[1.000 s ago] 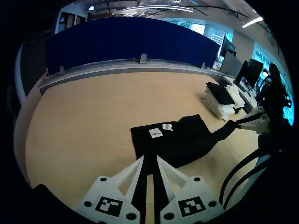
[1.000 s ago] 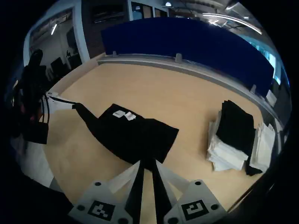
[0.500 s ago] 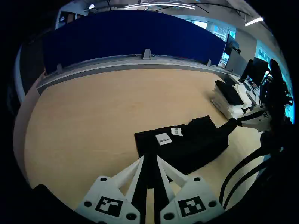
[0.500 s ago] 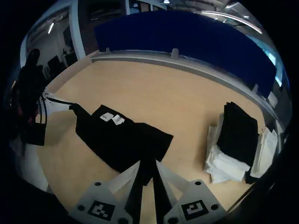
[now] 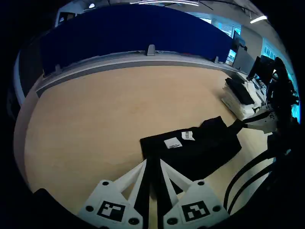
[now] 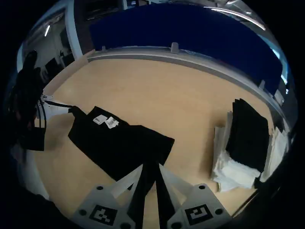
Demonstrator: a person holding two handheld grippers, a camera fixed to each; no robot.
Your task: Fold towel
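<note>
Two corners of the black towel (image 5: 198,147) pinched, one per tool.

Seen along the left gripper (image 5: 153,163): fingers drawn together on black cloth, with a near corner of the towel nipped between the tips and running down the narrow gap. Ahead and slightly right of those tips, the rest of the towel spread low over the wooden table (image 5: 95,114), with two white labels (image 5: 172,143) face up just beyond the fingers. Farther right, at the towel's far end, a second corner drawn to a point and gripped by the other tool's white fingers. Well ahead to the right, a stack of folded towels (image 5: 239,95), black over white, apart from the held towel. Along the far edge of the table, a blue partition (image 5: 133,34).

Seen along the right gripper (image 6: 149,167): likewise closed, both fingers pressing on a black fold that runs down between them. Ahead and to the left, the towel lying mostly flat, with the labels toward its far left end. At that left end, a corner raised off the table and held in the left gripper's tips. Off to the right of the fingers, the folded stack again, well apart from the towel.
</note>
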